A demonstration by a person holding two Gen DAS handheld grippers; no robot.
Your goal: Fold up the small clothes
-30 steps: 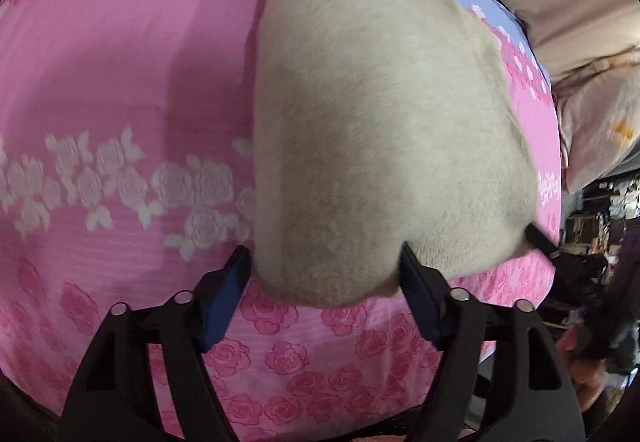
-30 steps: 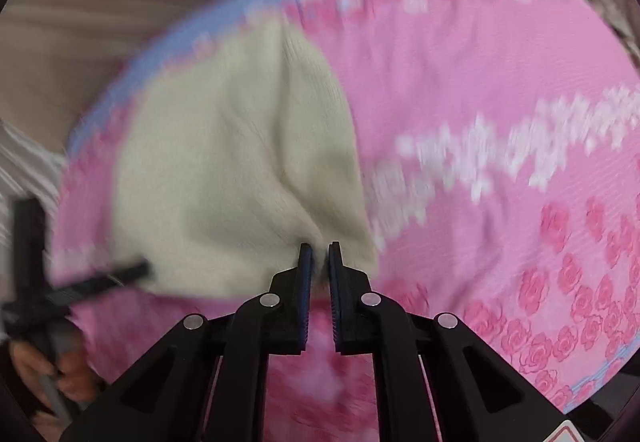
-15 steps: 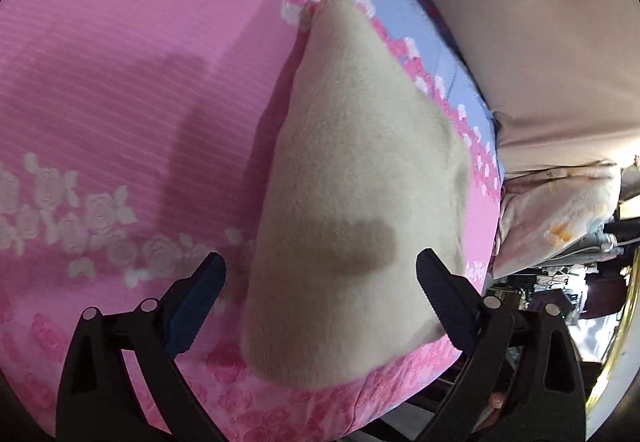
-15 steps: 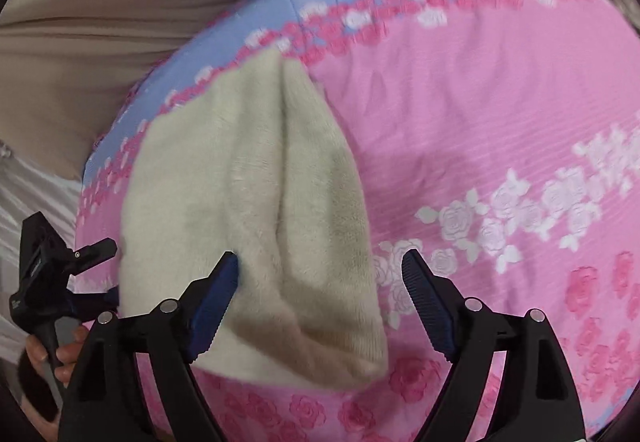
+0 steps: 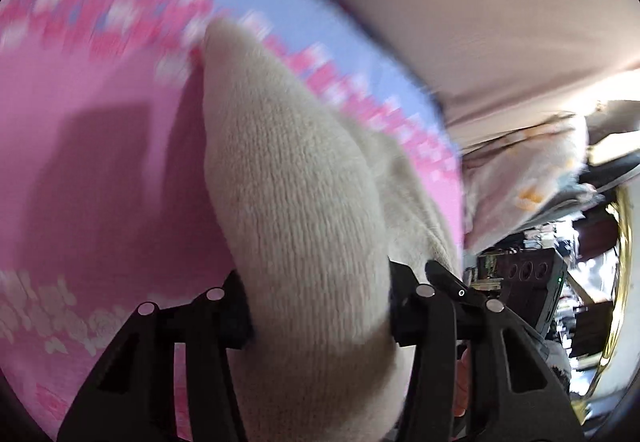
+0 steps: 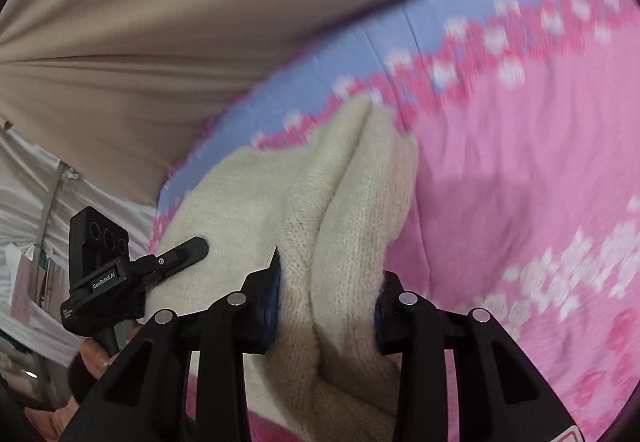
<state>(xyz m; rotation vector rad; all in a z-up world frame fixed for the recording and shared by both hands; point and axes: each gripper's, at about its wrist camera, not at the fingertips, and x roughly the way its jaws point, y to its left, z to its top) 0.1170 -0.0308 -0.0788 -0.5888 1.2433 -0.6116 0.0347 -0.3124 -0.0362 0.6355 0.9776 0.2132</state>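
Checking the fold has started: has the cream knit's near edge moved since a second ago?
Yes. The cream knit lay flat on the pink sheet; both grippers have just closed on it, bunching its near edge up.

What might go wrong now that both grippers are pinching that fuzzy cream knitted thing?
The left gripper and right gripper have just closed on thick bunches of the cream knitted garment, so:
1. A layer may slip out.
2. The fold may end up lumpy on the pink rose-patterned bedspread.
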